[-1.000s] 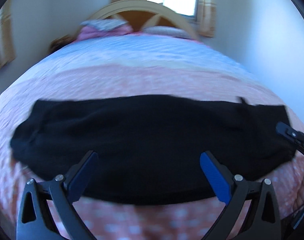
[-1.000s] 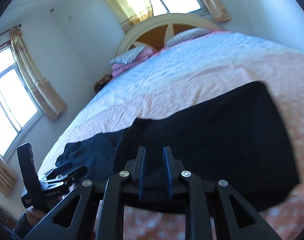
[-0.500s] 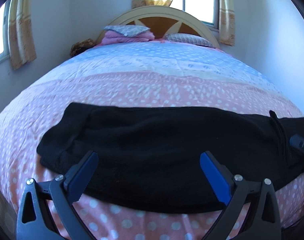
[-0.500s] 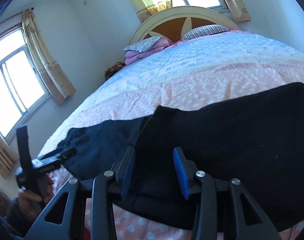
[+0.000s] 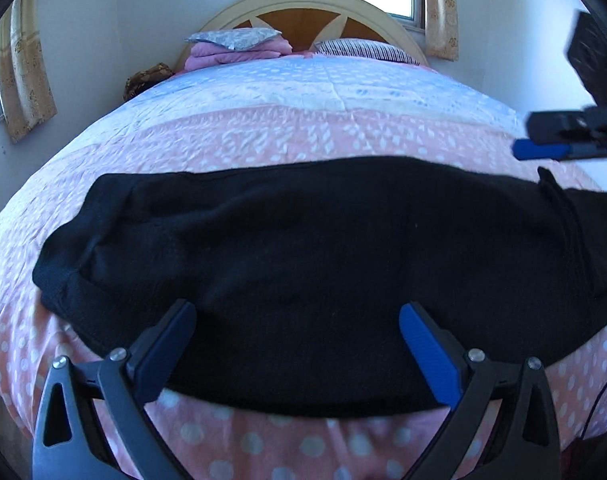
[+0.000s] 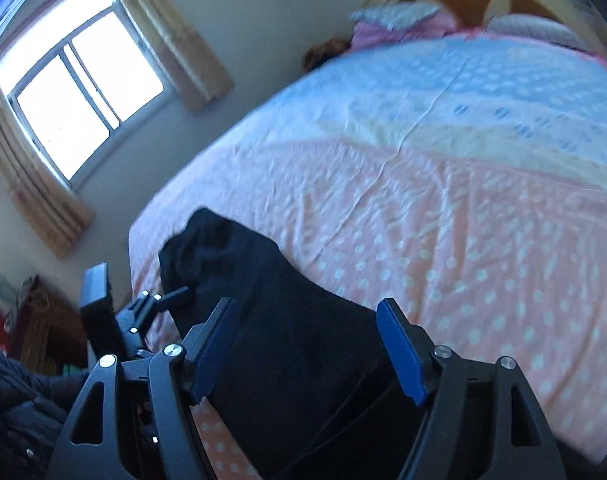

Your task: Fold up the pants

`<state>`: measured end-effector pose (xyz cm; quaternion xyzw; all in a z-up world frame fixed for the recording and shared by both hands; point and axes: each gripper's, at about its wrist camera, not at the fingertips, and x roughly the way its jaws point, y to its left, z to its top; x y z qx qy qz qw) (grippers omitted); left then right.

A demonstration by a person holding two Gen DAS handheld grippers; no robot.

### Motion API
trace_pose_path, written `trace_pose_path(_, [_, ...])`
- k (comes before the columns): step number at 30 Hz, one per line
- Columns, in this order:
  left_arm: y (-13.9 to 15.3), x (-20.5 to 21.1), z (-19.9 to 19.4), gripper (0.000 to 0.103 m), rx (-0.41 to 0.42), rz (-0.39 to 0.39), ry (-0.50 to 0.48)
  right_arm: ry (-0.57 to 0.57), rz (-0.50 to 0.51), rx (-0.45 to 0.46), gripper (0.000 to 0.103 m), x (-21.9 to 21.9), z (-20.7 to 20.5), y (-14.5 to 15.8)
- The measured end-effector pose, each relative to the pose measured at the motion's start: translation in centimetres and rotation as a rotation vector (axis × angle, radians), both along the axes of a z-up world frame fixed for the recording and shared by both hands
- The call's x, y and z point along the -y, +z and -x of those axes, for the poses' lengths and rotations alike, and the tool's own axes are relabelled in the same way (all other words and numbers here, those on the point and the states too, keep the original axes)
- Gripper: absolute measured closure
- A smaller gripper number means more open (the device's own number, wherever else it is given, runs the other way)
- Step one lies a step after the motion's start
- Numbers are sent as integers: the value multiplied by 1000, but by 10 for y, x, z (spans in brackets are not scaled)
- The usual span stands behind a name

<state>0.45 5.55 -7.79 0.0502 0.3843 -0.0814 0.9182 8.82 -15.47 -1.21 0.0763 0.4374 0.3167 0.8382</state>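
My right gripper (image 6: 307,344) has spread wide since a second ago, lifting off the pants (image 5: 303,248) toward three o'clock; my left gripper (image 5: 297,344) stays spread.

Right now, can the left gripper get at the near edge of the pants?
Probably yes. The left gripper is open, its fingers spread over the near edge of the black pants lying flat on the bedspread. Nothing sits between them; the right gripper is off to the side.
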Motion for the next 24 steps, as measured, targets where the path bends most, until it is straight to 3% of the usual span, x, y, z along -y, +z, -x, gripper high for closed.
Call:
trace_pose_path(3, [-2, -2, 8, 0, -6, -13, -12, 93, 52, -83, 30, -9, -21, -13])
trace_pose_path(8, [-4, 0, 7, 0, -9, -24, -12, 112, 182, -123, 30, -2, -39, -26])
trace_pose_path(12, [-5, 0, 6, 0, -6, -22, -9, 207, 9, -242, 30, 5, -41, -28])
trace_pose_path(21, [-4, 2, 2, 0, -17, -19, 0, 330, -93, -234, 30, -8, -11, -7])
trace_pose_path(24, [-3, 2, -1, 0, -18, -19, 1, 369, -225, -273, 30, -9, -12, -6])
